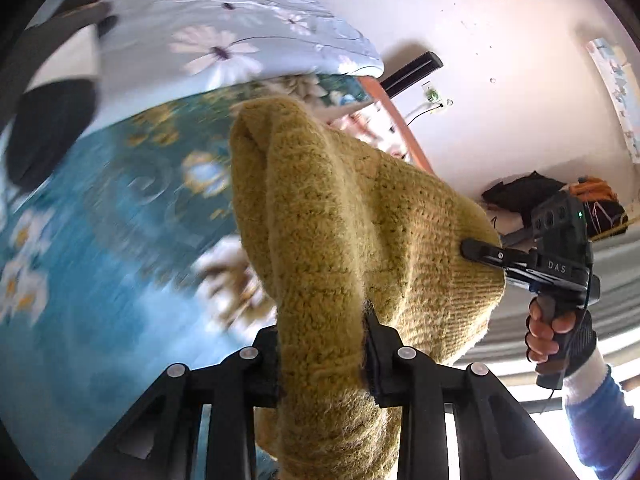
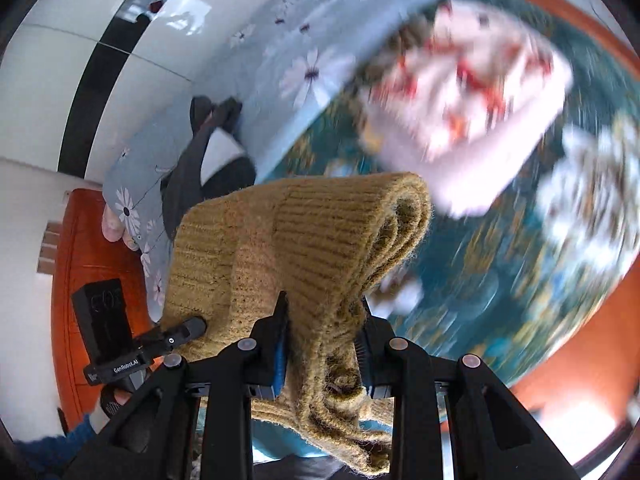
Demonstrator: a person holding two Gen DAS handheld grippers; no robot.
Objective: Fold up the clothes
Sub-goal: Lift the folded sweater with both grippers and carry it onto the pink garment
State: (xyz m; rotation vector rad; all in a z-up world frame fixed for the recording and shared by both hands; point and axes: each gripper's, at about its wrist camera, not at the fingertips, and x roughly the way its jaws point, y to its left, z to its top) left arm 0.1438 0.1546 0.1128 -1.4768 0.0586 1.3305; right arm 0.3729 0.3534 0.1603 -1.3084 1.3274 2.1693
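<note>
A mustard-yellow knitted sweater [image 1: 340,216] hangs in the air above the bed, bunched and folded over. My left gripper [image 1: 322,356] is shut on a thick wad of its knit. In the same view the right gripper [image 1: 474,250], held by a gloved hand, pinches the sweater's ribbed edge at the right. The right wrist view shows my right gripper [image 2: 324,336] shut on a bundle of the sweater [image 2: 304,224], and the left gripper [image 2: 192,326] grips its edge at the lower left. The sweater spans between the two grippers.
Below lies a bed with a teal floral sheet [image 1: 100,240] and a light blue daisy quilt [image 1: 224,32]. A white cloth with red pattern [image 2: 468,84] lies on the sheet. An orange wooden bed frame [image 2: 80,280] borders it. Clothes [image 1: 532,196] are piled by the wall.
</note>
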